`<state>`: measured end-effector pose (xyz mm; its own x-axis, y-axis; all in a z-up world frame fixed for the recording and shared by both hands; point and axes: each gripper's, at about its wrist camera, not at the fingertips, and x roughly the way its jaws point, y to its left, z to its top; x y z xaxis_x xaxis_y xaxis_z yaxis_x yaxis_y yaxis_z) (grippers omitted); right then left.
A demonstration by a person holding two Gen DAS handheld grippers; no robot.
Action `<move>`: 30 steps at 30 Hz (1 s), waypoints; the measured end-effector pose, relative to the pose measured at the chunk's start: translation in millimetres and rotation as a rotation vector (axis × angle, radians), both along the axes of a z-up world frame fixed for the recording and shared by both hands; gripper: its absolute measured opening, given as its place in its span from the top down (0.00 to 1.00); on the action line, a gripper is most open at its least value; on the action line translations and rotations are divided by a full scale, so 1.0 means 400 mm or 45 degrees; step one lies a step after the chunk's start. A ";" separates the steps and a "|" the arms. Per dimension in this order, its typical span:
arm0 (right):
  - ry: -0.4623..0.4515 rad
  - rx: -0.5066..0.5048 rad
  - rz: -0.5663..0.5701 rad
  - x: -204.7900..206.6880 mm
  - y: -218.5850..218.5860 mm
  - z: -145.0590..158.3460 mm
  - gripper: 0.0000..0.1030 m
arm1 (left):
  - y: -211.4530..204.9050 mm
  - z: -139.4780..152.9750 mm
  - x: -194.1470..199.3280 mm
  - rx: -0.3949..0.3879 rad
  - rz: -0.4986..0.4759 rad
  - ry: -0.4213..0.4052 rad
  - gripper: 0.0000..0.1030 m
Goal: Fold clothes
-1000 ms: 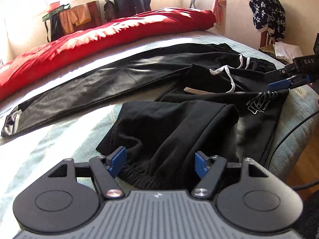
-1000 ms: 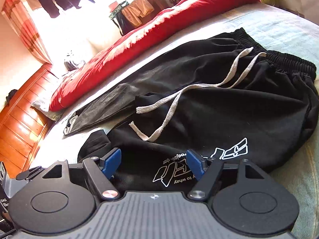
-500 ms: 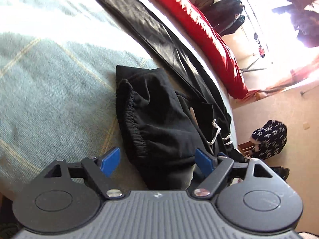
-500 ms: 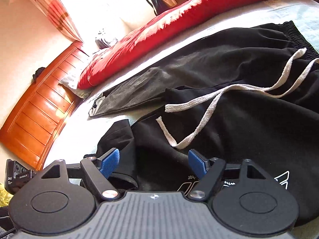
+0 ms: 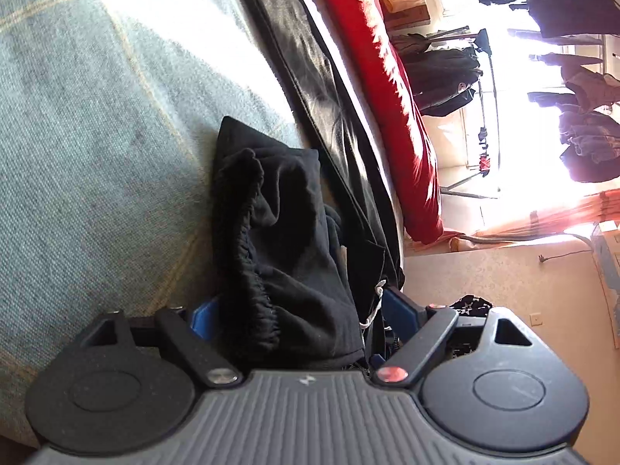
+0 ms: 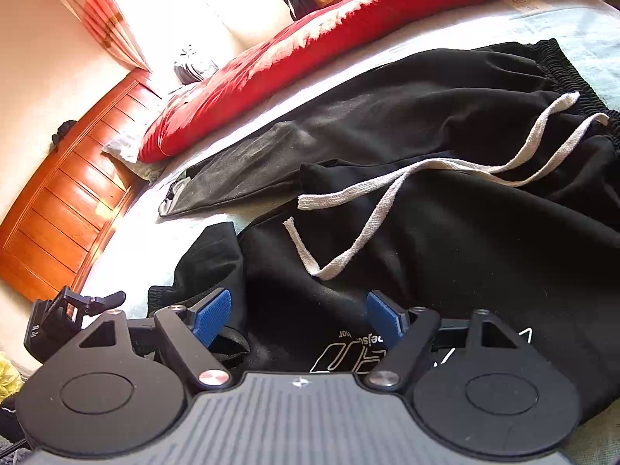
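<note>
On the bed point(image 6: 573, 31) lie black sweatpants point(image 6: 445, 217), one leg folded back onto the body, cuff point(image 5: 252, 255) bunched, other leg still out flat; roughly a first fold done, rest left. Left gripper point(image 5: 298, 310) straddles the cuff, jaws wide, just opened further, pads not pressing. Right gripper point(image 6: 298, 316) wide open over the logo, holding nothing.

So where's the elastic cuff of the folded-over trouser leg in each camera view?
Left wrist: elastic cuff runs up the centre, between the open left gripper fingers.
Right wrist: low left, behind the right gripper's left finger.
Shared landmark: red duvet, at the bed's far side.
</note>
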<state>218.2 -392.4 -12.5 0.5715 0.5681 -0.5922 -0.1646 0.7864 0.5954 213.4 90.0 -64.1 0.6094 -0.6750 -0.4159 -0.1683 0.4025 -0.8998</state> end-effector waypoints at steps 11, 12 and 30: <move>0.034 -0.029 0.081 0.029 0.050 -0.018 0.18 | 0.016 0.002 0.026 -0.036 0.047 -0.107 0.12; 0.042 -0.028 0.086 0.030 0.054 -0.023 0.18 | 0.013 -0.007 0.034 -0.028 0.040 -0.094 0.12; 0.057 -0.023 0.068 0.030 0.069 -0.031 0.17 | -0.006 -0.032 0.046 0.436 0.051 -0.017 0.90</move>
